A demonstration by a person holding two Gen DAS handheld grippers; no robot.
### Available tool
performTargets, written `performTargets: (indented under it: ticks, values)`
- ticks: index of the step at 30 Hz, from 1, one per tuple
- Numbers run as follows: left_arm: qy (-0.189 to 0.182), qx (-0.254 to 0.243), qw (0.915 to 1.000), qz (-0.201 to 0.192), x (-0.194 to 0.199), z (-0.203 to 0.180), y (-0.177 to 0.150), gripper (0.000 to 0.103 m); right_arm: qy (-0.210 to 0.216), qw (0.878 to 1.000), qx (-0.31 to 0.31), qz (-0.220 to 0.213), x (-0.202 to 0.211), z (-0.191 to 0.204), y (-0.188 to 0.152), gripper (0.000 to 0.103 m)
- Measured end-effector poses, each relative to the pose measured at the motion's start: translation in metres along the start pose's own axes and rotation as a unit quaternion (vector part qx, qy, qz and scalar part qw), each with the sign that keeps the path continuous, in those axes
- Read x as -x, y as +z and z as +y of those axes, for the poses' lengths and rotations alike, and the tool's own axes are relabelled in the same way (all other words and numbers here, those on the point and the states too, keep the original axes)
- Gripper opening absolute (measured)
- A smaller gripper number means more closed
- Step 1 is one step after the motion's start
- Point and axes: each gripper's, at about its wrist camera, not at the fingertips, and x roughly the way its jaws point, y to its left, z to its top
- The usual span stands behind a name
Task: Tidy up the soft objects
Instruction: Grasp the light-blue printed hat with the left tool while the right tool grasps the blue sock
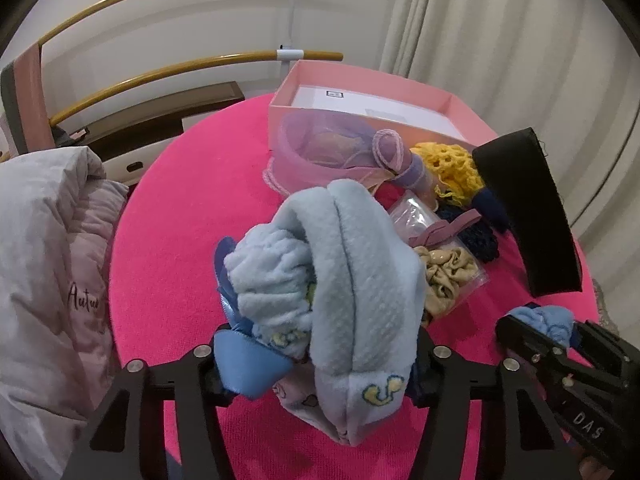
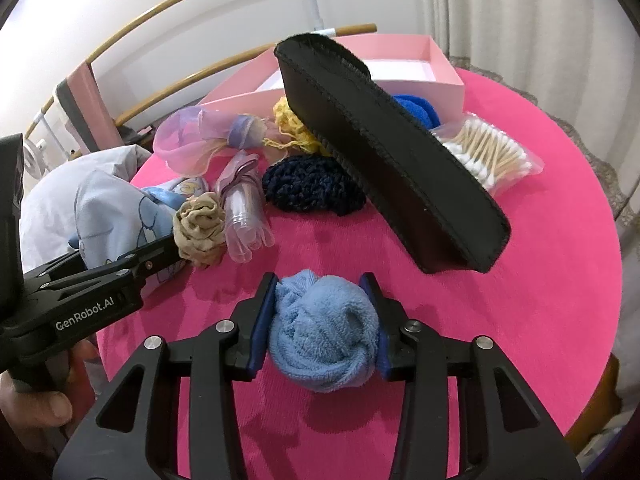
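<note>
My left gripper (image 1: pixel 328 360) is shut on a pale blue fleece bundle (image 1: pixel 352 264) with small yellow prints, held just above the pink round table (image 1: pixel 180 220). From the right wrist view that gripper (image 2: pixel 160 256) comes in from the left with the bundle (image 2: pixel 116 216) in its jaws. My right gripper (image 2: pixel 320 304) is shut on a blue terry ball (image 2: pixel 324 332) low over the table's near side. The ball (image 1: pixel 540 318) and the right gripper (image 1: pixel 560 340) also show at the left wrist view's lower right.
An open pink box (image 1: pixel 360 92) stands at the table's far side. A black case (image 2: pixel 400 160) leans over a yellow crochet piece (image 1: pixel 448 160), a navy one (image 2: pixel 312 188) and bagged cotton swabs (image 2: pixel 488 152). A sheer pouch (image 1: pixel 332 148), bagged beige scrunchie (image 1: pixel 444 276) and pale jacket (image 1: pixel 48 260) lie nearby.
</note>
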Motion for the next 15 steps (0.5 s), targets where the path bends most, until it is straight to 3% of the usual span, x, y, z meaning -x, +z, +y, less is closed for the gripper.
performTargets:
  ticks: [15]
  values:
    - [0.022,-0.010,0.9992,-0.031,0.064,-0.011,-0.018,0.055,0.011,1.000,0.022,-0.019,0.034,0.017,-0.002,0.038]
